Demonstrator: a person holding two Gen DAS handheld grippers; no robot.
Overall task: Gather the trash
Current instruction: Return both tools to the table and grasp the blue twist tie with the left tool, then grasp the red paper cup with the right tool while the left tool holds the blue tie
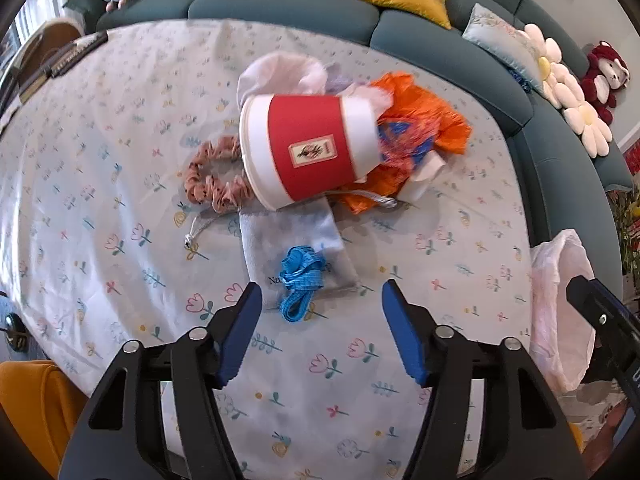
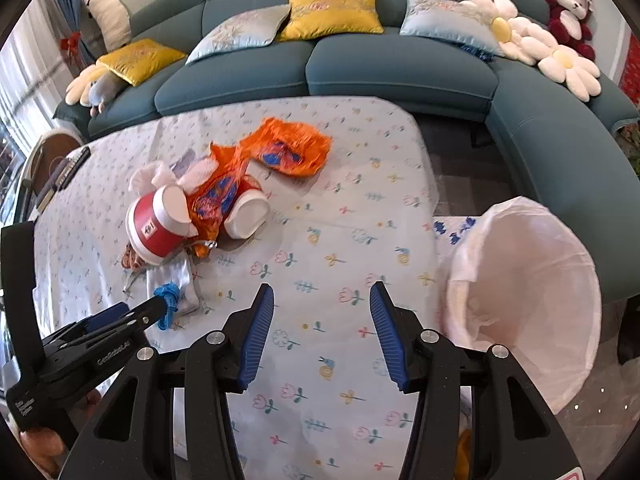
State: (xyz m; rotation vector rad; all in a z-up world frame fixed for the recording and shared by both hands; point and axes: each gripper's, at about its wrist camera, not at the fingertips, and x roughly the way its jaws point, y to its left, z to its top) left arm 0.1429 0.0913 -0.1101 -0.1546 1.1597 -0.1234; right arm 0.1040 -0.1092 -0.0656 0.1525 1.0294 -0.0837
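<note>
On the flowered worktop [image 1: 100, 184] a heap of trash is seen toward the far edge: a red-and-white paper cup [image 1: 308, 152] tipped on its side, orange wrappers [image 1: 424, 128] and white tissue [image 1: 280, 76] crowded behind it, a pink scrunchie [image 1: 212, 184] touching its rim. Nearer, a blue ribbon [image 1: 298, 280] is laid on a grey pouch [image 1: 296, 232]. The left tool [image 1: 322, 304] is held open above the ribbon, nothing gripped. The right tool [image 2: 322, 312] is open and empty over bare cloth. A lined bin [image 2: 532, 292] stands off the right edge.
</note>
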